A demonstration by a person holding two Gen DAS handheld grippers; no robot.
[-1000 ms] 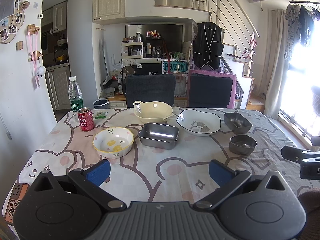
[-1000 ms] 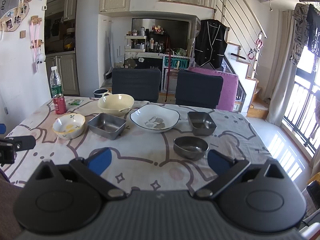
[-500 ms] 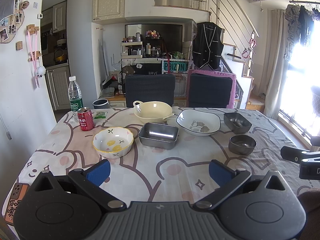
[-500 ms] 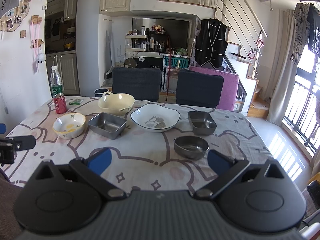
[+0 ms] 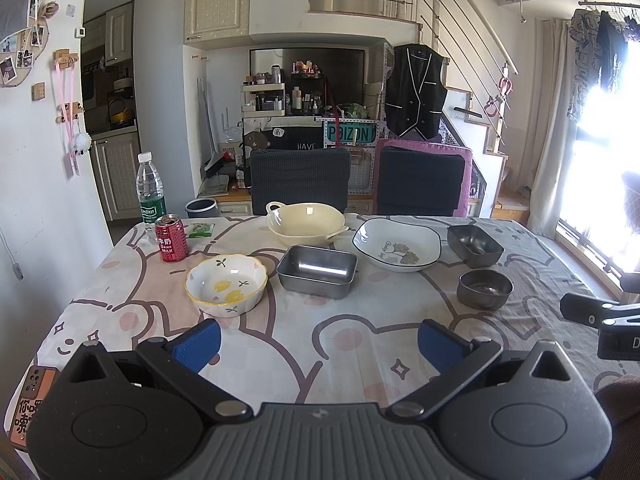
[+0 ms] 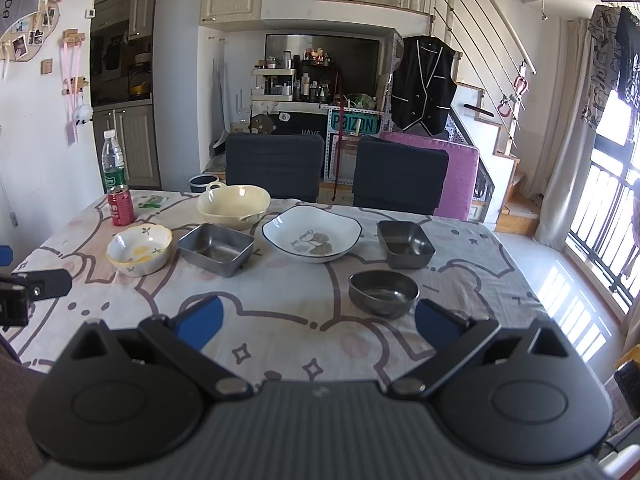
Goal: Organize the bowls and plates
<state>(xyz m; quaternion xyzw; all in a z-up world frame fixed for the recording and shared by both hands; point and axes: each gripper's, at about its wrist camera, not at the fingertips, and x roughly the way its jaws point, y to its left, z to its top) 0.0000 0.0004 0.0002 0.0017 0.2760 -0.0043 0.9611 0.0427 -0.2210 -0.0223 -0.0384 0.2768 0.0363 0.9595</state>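
Several dishes stand apart on the table. A lemon-print bowl point(image 5: 226, 290) point(image 6: 139, 249) is at the left, a rectangular steel tray point(image 5: 317, 271) point(image 6: 216, 249) beside it. Behind lie a cream handled bowl point(image 5: 306, 223) point(image 6: 234, 206) and a white flower-print plate point(image 5: 397, 243) point(image 6: 312, 238). A square steel bowl point(image 5: 475, 245) point(image 6: 405, 243) and a round steel bowl point(image 5: 485, 289) point(image 6: 383, 293) sit at the right. My left gripper point(image 5: 318, 344) hovers open over the near table, holding nothing. My right gripper point(image 6: 316, 325) is open too, just short of the round steel bowl.
A red drink can point(image 5: 171, 239) point(image 6: 121, 205), a water bottle point(image 5: 151, 194) and a green packet point(image 5: 200, 230) stand at the far left corner. Two dark chairs point(image 5: 301, 182) point(image 5: 420, 186) face the table's far edge. A phone point(image 5: 34, 400) lies at the near left corner.
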